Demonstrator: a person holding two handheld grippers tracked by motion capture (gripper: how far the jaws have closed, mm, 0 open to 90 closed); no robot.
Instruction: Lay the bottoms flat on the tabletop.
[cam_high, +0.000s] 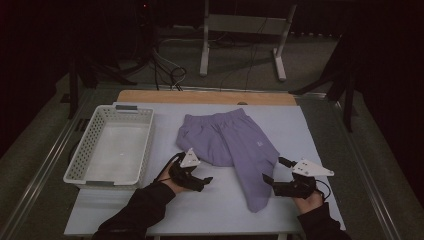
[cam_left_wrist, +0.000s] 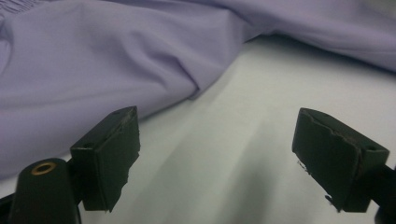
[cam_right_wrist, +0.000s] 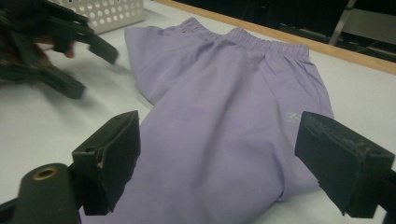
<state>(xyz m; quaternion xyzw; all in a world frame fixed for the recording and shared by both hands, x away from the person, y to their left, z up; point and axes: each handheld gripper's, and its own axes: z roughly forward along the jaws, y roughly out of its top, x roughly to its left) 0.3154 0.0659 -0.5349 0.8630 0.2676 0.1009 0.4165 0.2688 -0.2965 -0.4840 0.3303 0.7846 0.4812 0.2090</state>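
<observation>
Now both tools hang wide open, holding nothing. Purple shorts (cam_high: 232, 145) lie flat mid-tabletop (cam_high: 320, 130), one leg running toward the near edge. Right tool (cam_high: 275, 183) sits just beside that leg's hem; left tool (cam_high: 202, 181) faces the folded side.

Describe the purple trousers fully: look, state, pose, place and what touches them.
The trousers are pale purple, of soft, smooth-looking cloth, with a gathered elastic waistband at the far end and a small pale logo on one side. They lie flat on the white table, apparently folded with one leg over the other, the leg end reaching toward the near edge. Light creases show. The left gripper and right gripper sit on either side, both open, neither gripping the cloth. The basket stands apart.
</observation>
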